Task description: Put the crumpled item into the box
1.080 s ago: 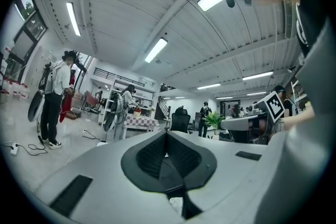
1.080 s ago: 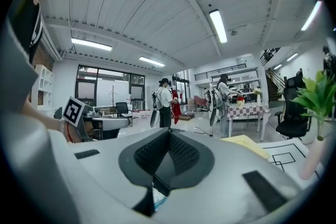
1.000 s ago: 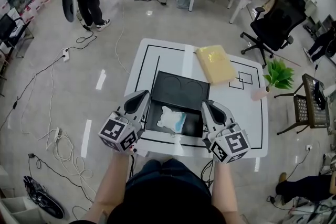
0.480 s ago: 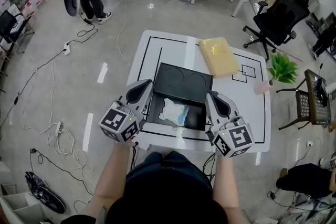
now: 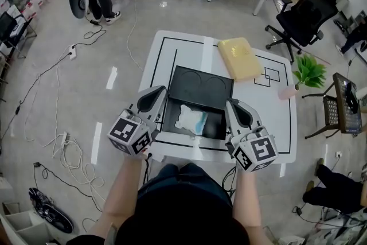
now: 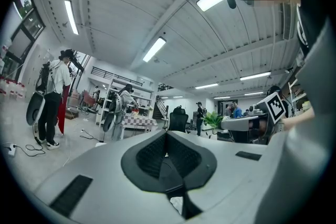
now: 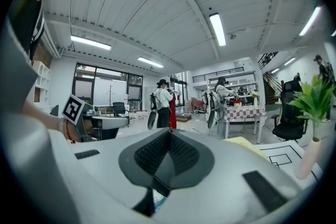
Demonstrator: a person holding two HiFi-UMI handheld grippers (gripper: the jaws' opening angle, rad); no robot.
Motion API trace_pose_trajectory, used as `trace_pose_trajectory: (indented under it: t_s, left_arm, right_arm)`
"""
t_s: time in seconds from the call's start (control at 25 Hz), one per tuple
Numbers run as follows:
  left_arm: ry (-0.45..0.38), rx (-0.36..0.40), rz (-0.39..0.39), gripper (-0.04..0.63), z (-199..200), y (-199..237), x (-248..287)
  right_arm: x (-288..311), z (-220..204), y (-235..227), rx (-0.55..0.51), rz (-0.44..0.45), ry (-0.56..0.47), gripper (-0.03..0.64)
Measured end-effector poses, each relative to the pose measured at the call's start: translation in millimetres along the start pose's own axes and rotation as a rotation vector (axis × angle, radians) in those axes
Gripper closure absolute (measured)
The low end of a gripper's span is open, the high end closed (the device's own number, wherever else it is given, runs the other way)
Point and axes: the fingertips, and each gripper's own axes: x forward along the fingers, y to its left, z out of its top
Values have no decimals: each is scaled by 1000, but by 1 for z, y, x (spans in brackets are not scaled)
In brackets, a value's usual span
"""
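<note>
Two walls partly covered: left and right sides of black box (image 5: 198, 89), overlapped by the grippers in the head view; touching or not, cannot tell.
hard to make out: pale sliver with a blue tinge under the closed jaws in the right gripper view, too small to name; lower half of both gripper views filled by the jaws themselves.
grippers: two. left gripper (image 5: 155, 96) and right gripper (image 5: 233, 107), each with jaws pressed together on nothing, one at either side of the box.
box count: one, open-topped, on the white table (image 5: 172, 49).
crumpled item (image 5: 191, 119): one; white, wrinkled and bunched, with a light-blue patch towards its right; lying inside the box, in its near half, between the two grippers and apart from both.
yellow packet (image 5: 239, 58): one, flat on the table beyond the box's far right corner.
potted plant (image 5: 308, 73): one, at the table's right edge.
</note>
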Motion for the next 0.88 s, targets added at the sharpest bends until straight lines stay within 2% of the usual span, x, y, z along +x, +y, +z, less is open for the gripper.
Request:
trace_pose_trajectory:
  t_s: [0.88]
  left_arm:
    - [23,-19,13,595,-17,5,-15]
  right_arm:
    - [1,-19,15,18,20,35,614]
